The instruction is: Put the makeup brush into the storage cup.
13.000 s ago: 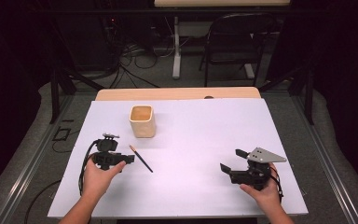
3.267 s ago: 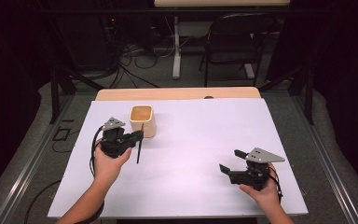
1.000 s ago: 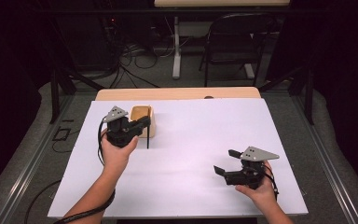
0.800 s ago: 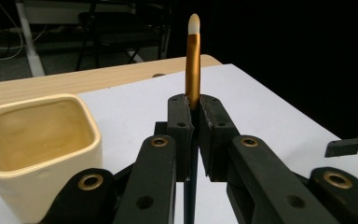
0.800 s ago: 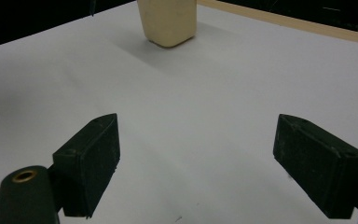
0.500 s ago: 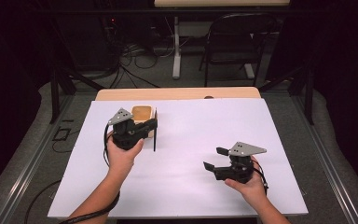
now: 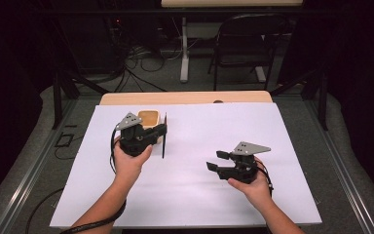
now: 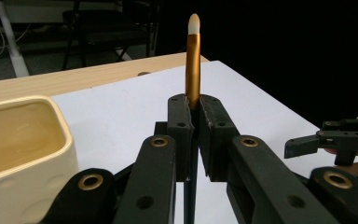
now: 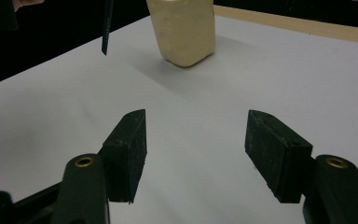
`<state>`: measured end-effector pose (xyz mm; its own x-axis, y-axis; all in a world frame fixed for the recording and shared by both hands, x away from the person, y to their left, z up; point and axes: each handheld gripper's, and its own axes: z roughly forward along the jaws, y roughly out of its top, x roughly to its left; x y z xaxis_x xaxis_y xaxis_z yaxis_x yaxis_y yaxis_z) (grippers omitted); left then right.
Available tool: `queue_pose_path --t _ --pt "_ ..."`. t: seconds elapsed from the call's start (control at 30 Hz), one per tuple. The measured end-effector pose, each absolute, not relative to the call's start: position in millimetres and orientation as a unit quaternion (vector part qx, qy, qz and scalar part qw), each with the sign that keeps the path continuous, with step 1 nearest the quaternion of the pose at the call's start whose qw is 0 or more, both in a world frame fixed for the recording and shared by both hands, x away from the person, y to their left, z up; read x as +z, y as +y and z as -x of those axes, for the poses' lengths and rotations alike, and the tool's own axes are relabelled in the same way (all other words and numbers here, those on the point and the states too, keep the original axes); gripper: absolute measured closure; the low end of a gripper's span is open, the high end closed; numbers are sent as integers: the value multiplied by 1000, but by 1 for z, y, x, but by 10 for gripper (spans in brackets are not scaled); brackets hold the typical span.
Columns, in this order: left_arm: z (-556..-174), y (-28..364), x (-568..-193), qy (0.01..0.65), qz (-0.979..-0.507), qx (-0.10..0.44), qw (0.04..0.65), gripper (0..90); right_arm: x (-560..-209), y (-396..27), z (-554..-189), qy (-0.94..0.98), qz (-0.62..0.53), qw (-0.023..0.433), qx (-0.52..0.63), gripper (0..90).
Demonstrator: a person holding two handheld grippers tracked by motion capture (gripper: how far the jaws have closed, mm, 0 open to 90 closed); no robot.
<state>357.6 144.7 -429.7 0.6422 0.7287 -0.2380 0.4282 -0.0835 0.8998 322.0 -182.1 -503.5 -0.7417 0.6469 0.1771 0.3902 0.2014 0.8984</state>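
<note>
Pencil (image 8: 193, 60) clamped upright between left gripper (image 7: 161, 132) fingers, beside cup (image 7: 151, 118).
Right gripper (image 9: 193, 154) fingers apart, just closing, empty; possible slip or rim strike if tilted.

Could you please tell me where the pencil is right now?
The pencil stands upright in the shut left gripper, lifted off the white sheet, just right of the cream cup in the high view.

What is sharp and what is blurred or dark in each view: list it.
High view: white table cover evenly lit, surroundings nearly black. Left gripper view: the pencil and cream cup crisp, near tongs slightly soft. Right gripper view: open tongs cast faint shadows on the cover, the cup throws a soft shadow, top left corner dark.
</note>
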Motion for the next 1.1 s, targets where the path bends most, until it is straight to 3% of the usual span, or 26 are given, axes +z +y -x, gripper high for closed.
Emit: queue_pose_path --t 0.57,1.1 --pt "-356 137 -430 388 -731 131 545 835 -488 -157 -337 815 -295 55 496 465" --pt "-356 128 -434 382 -737 124 543 835 -481 -147 -343 808 -308 33 501 509"
